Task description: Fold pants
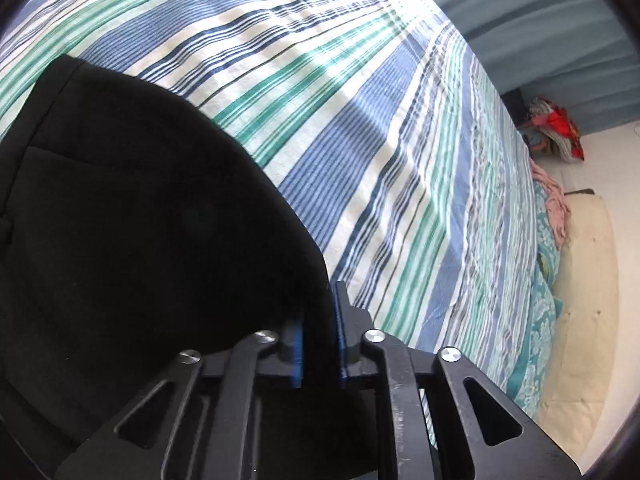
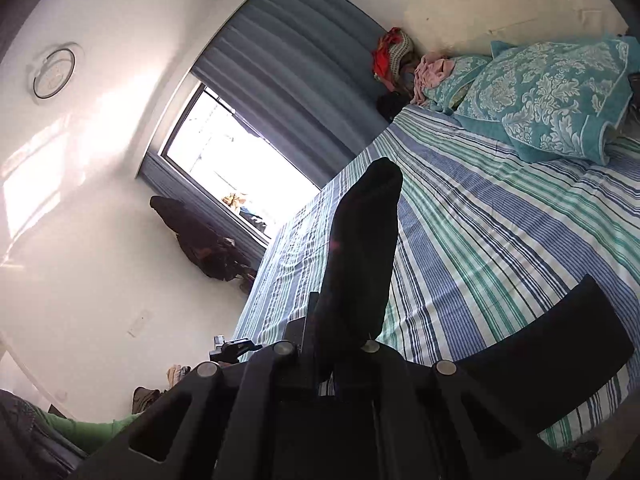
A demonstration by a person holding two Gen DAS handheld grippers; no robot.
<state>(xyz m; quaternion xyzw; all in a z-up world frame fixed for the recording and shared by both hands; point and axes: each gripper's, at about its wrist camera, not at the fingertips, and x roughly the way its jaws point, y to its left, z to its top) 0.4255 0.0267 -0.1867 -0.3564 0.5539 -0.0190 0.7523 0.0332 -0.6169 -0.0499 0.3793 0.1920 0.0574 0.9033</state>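
Both grippers, left [image 1: 319, 344] and right [image 2: 340, 344], pinch soft black pants [image 1: 140, 220] over one striped cotton sheet [image 1: 380, 140]; two patterned teal pillows [image 2: 560, 100] beyond.

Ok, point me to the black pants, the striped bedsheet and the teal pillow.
black pants [image 1: 140, 220]: left wrist view, on the broad dark panel.
striped bedsheet [image 1: 380, 140]: left wrist view, on a blue stripe.
teal pillow [image 2: 560, 96]: right wrist view, on its patterned face.
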